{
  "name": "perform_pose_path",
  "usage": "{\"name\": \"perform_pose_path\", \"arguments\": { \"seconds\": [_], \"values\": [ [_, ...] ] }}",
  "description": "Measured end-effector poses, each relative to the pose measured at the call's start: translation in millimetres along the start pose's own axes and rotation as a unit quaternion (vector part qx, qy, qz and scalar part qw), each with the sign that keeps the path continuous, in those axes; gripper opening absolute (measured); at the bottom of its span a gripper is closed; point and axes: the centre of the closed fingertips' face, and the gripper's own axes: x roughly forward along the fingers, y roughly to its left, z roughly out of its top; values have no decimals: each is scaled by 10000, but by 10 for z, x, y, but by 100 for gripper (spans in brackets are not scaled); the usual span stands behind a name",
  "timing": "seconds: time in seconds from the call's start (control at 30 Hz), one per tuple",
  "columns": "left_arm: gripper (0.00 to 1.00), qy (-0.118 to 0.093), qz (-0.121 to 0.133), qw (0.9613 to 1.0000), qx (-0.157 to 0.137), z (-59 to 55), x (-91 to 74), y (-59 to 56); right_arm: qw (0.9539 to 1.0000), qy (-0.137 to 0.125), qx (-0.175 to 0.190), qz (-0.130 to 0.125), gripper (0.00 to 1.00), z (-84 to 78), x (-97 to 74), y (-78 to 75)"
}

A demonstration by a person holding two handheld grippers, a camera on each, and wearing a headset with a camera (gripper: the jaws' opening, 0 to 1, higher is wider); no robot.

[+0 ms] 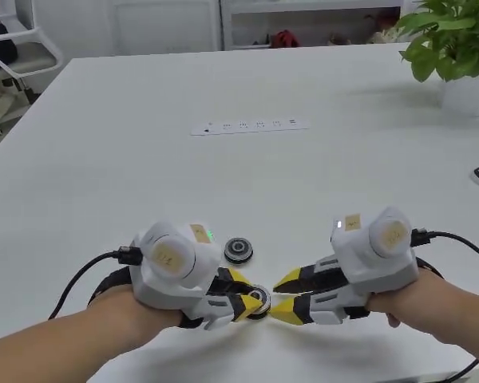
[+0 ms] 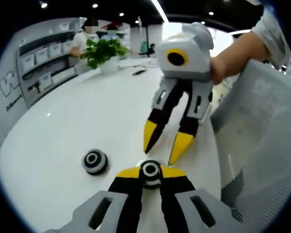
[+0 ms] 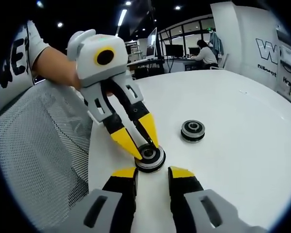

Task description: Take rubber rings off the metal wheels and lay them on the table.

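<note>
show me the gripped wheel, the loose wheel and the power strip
gripped wheel (image 3: 150, 155): right gripper view, on its metal hub
loose wheel (image 1: 238, 250): head view, on its centre
power strip (image 1: 250, 126): head view, on its middle

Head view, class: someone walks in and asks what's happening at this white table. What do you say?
A person works two handheld grippers at the table. The left gripper has its fingers shut on a small metal wheel, and the right gripper, fingers open, points at that wheel from the opposite side. A second wheel sits apart, untouched. Both wheels have dark rubber rings on.
</note>
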Motion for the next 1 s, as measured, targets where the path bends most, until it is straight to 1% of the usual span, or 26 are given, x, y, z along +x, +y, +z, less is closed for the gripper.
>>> {"name": "perform_pose_path", "arguments": {
  "seconds": [0.07,0.17,0.23,0.43,0.53,0.63,0.67,0.7,0.73,0.87,1.0],
  "values": [
    [14,0,0,10000,0,0,1,2,9999,-2,-114,16,28,22,34,22],
    [14,-1,2,10000,0,1,1,3,9997,61,-209,105,29,20,88,71],
    [14,-1,2,10000,2,2,1,4,9994,106,-319,113,32,12,121,82],
    [14,-9,2,10000,2,3,-1,8,9994,65,-339,53,36,55,159,59],
    [14,-13,7,10000,-2,4,-2,9,9992,73,-400,21,35,57,176,56],
    [14,-13,12,10000,-3,3,-2,9,9994,48,-338,38,26,60,170,58],
    [14,-13,16,10000,-2,3,-2,8,9995,20,-321,-9,25,68,154,41],
    [14,-14,17,10000,-2,3,-2,7,9996,-2,-263,47,24,75,146,55],
    [14,-12,19,10000,1,2,-2,6,9997,-28,-225,11,24,76,135,50],
    [13,-17,25,10000,1,0,-5,1,9999,-61,-134,20,23,59,113,58],
    [14,-25,26,10000,-3,0,-5,-2,9999,-41,-140,16,22,42,96,58]
  ]
}}
